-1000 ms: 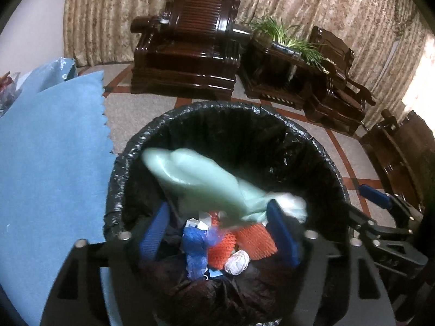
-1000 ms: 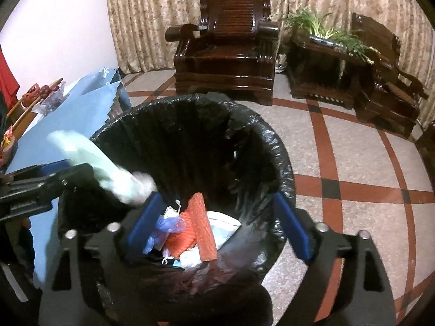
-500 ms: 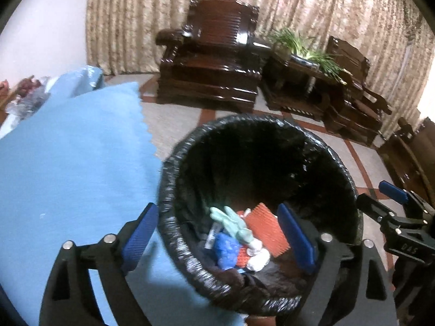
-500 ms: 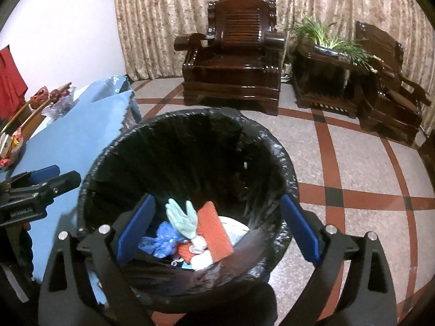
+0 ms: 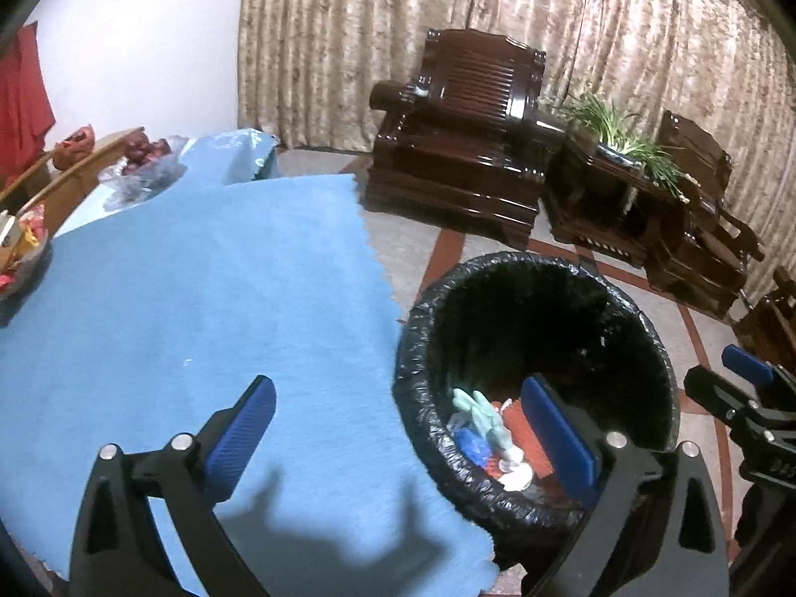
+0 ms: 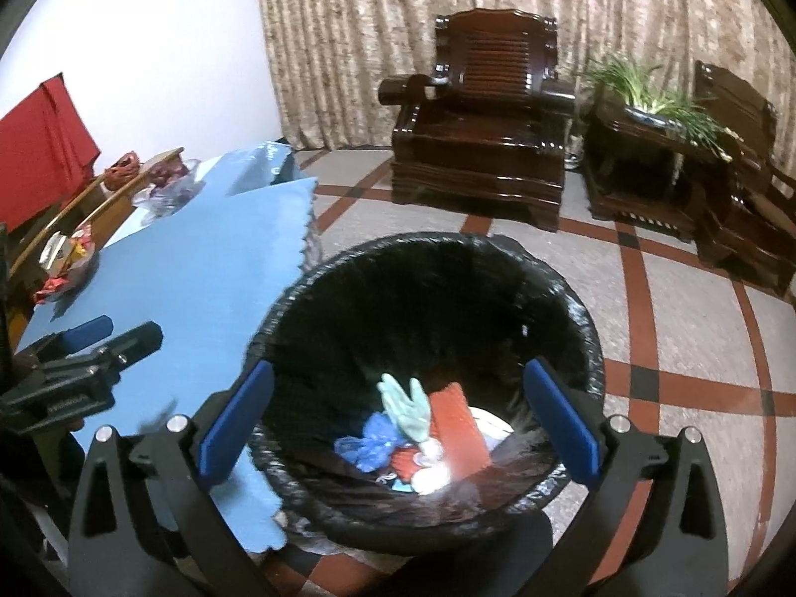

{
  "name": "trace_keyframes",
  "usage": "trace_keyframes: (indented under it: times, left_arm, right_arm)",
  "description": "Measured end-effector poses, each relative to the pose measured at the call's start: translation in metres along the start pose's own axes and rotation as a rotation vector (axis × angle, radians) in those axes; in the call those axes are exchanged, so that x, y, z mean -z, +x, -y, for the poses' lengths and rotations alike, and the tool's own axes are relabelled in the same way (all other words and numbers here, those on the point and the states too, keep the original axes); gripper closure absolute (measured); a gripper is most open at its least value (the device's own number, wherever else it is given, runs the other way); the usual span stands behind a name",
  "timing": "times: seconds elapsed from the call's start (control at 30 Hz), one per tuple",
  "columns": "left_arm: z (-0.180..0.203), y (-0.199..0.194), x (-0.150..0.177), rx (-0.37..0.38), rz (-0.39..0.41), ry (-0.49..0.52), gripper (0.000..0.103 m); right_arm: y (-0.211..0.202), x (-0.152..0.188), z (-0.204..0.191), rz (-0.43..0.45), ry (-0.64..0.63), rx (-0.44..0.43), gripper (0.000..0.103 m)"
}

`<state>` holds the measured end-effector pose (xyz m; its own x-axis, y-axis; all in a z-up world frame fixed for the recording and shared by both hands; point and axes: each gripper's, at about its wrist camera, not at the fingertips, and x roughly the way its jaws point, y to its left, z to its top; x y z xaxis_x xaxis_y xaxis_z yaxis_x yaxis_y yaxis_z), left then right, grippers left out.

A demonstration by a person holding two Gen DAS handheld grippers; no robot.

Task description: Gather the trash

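Nearest, the left gripper (image 5: 398, 440) has swung left off the bin since a second ago and now straddles the counter's edge, one blue pad over the blue cloth (image 5: 199, 298), the other over the bin (image 5: 535, 383). Its jaws are opening wide with nothing between them. The pale green glove (image 6: 405, 405) it was dangling over the rim a second ago has dropped; it now lies inside on top of the blue plastic scrap (image 6: 370, 445) and the orange mesh piece (image 6: 455, 425). So that piece of trash counts as collected.

The right gripper (image 6: 398, 425) hangs over the bin's mouth, jaws likewise opening and empty, with the black liner rim (image 6: 438, 241) just below.

With both pairs free, I'd say the next step is a reach back to the counter for more. The cloth's near stretch looks bare. Its zigzag edge (image 5: 370, 248) overhangs beside the bin's left rim, a likely snag for a low sweep. Further left along the counter sit a dish of wrappers (image 6: 69, 258) and a clear crumpled bag (image 5: 144, 174). Right of the bin the tiled floor (image 6: 686, 348) lies open, as far as the dark wooden armchair (image 6: 490, 119) and the plant stand (image 6: 651, 149) before the curtain (image 5: 398, 10).
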<state>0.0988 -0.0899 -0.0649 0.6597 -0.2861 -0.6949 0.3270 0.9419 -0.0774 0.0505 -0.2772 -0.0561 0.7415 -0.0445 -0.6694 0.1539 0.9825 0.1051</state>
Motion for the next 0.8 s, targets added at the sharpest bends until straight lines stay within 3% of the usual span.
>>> trace_keyframes:
  times: [0.8]
  left_arm:
    - [0.001,-0.07,-0.009,-0.023,0.109,0.02,0.006]
  right_arm:
    - [-0.049,-0.026,-0.04,0.081,-0.074,-0.042,0.005]
